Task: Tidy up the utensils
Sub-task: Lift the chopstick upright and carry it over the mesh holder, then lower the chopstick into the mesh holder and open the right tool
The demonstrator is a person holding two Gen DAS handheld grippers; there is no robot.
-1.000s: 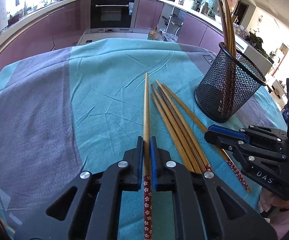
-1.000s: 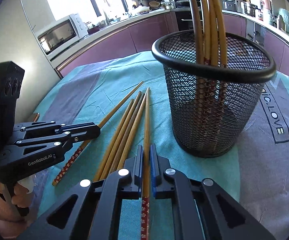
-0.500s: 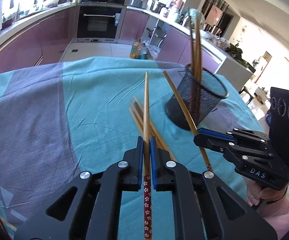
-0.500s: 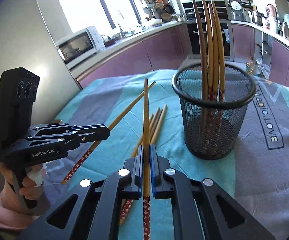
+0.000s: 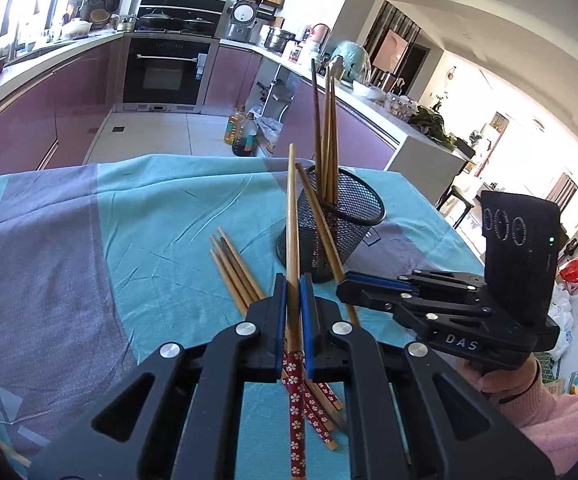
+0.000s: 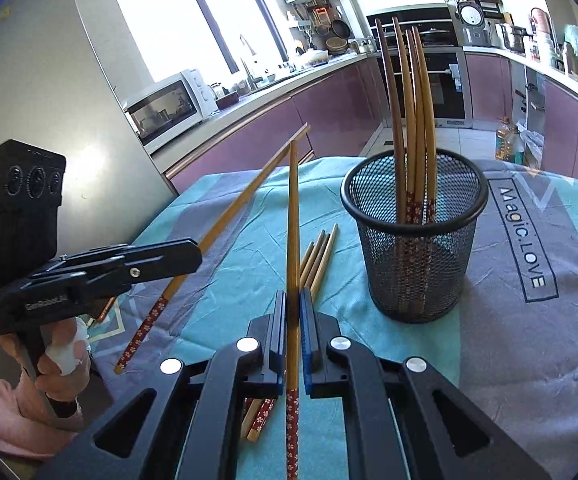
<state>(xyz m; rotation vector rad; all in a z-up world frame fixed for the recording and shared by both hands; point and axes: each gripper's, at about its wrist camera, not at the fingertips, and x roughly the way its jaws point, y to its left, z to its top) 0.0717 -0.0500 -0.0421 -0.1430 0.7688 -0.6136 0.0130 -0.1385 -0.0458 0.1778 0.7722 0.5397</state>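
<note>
Item 1, far left: left gripper [image 6: 193,254], seen from the side in the right wrist view, clenched on one chopstick [image 6: 249,196]. The stick is lifted clear of the worktop [image 6: 529,360], its plain tip slanting up and away, its red flowered end trailing below the hand [image 6: 61,364]. In its own view the left gripper [image 5: 293,304] pinches the same chopstick [image 5: 293,216] between the blue pads, just above the patterned grip.

Item 2, centre: right gripper [image 6: 293,308], likewise clenched on a second chopstick [image 6: 293,216], held off the cloth and pointing forward, near the first stick's tip but apart from it. From the left wrist view, the right gripper [image 5: 353,280] carries its chopstick [image 5: 321,220] across the front of the holder.

Item 3, centre, on the teal and grey cloth: loose chopsticks [image 6: 319,258], a small cluster lying together, just beside the holder's base; about four tips can be counted, the red ends partly hidden under the gripper.

Item 4, right: black mesh holder [image 6: 415,204], upright on the worktop, containing four stored chopsticks [image 6: 409,120], red ends down, tips fanned upward.

Status, as judged: task is roughly at its midpoint. Four sticks are filed, two are in transit and not yet over the rim, and the cluster on the cloth remains to be collected. Next entry would be lowering each held stick, patterned end first, into the holder.
</note>
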